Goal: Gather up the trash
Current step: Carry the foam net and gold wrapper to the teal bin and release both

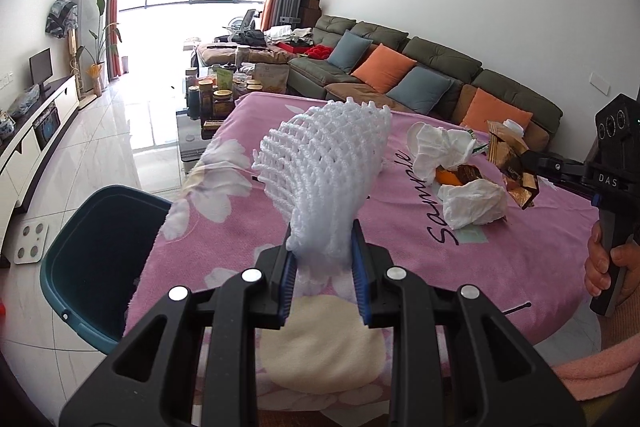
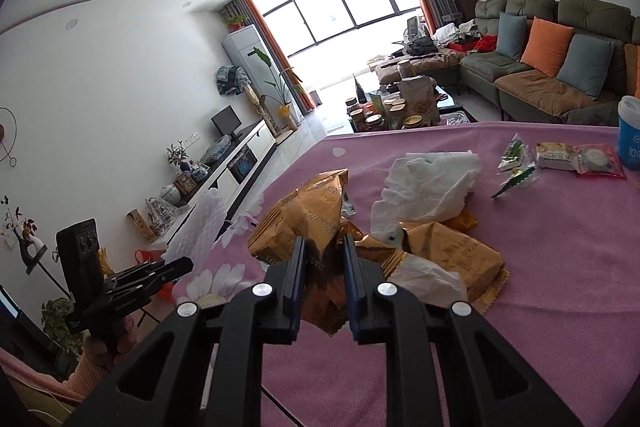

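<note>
Your left gripper [image 1: 322, 251] held the white foam net [image 1: 320, 167] above the table [image 1: 520, 267]; the teal bin [image 1: 100, 243] sat lower left. Your right gripper [image 2: 324, 259] clamped a gold wrapper [image 2: 308, 219].

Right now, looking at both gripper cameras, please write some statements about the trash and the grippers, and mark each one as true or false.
1. The left gripper holds a white foam net. True.
2. The right gripper is shut on a gold wrapper. True.
3. The teal bin stands on the table. False: it stands on the floor beside the table.
4. The tablecloth is blue. False: it is pink with white flowers.
5. Crumpled white tissue lies on the table. True.
</note>
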`<action>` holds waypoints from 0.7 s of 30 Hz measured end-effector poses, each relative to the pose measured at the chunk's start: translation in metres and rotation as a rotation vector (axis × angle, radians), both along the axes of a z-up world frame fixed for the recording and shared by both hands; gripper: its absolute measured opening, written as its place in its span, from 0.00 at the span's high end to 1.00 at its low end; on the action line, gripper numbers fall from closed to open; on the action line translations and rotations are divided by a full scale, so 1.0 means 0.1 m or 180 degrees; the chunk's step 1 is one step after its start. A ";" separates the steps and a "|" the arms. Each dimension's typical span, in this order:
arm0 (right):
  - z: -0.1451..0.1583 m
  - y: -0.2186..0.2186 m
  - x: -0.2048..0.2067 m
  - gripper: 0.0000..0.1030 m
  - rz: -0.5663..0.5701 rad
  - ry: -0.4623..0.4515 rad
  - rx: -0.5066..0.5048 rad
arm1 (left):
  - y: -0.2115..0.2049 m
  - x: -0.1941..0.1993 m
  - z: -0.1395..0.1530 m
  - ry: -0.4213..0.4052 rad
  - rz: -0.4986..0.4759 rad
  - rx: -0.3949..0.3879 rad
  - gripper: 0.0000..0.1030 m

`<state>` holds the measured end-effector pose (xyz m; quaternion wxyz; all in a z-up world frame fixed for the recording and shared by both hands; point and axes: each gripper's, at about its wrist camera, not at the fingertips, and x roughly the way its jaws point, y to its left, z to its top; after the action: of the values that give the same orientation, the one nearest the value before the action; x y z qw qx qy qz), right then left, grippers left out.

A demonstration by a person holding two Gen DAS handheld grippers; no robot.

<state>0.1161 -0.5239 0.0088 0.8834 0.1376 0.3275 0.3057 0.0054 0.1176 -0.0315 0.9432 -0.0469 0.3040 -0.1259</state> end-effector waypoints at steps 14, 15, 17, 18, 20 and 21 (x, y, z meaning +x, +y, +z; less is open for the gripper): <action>0.04 1.59 0.41 0.83 0.1062 0.0035 -0.0155 | 1.03 -0.17 -0.01 0.0098 0.0897 0.0039 0.76; 0.04 1.70 0.42 0.83 0.1120 0.0041 -0.0164 | 1.10 -0.17 -0.03 0.0117 0.0947 0.0037 0.76; 0.04 1.90 0.45 0.83 0.1233 0.0044 -0.0188 | 1.23 -0.17 -0.06 0.0153 0.1035 0.0041 0.76; 0.04 2.00 0.47 0.83 0.1281 0.0051 -0.0196 | 1.30 -0.17 -0.08 0.0178 0.1076 0.0035 0.76; 0.04 2.19 0.49 0.83 0.1364 0.0037 -0.0248 | 1.43 -0.16 -0.12 0.0221 0.1149 0.0024 0.76; 0.04 2.28 0.49 0.83 0.1399 0.0021 -0.0278 | 1.47 -0.15 -0.15 0.0239 0.1186 0.0019 0.76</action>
<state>0.1654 -0.2962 0.0125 0.7996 0.0255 0.3654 0.4759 -0.0097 0.2643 -0.0461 0.9383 -0.1042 0.3255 0.0536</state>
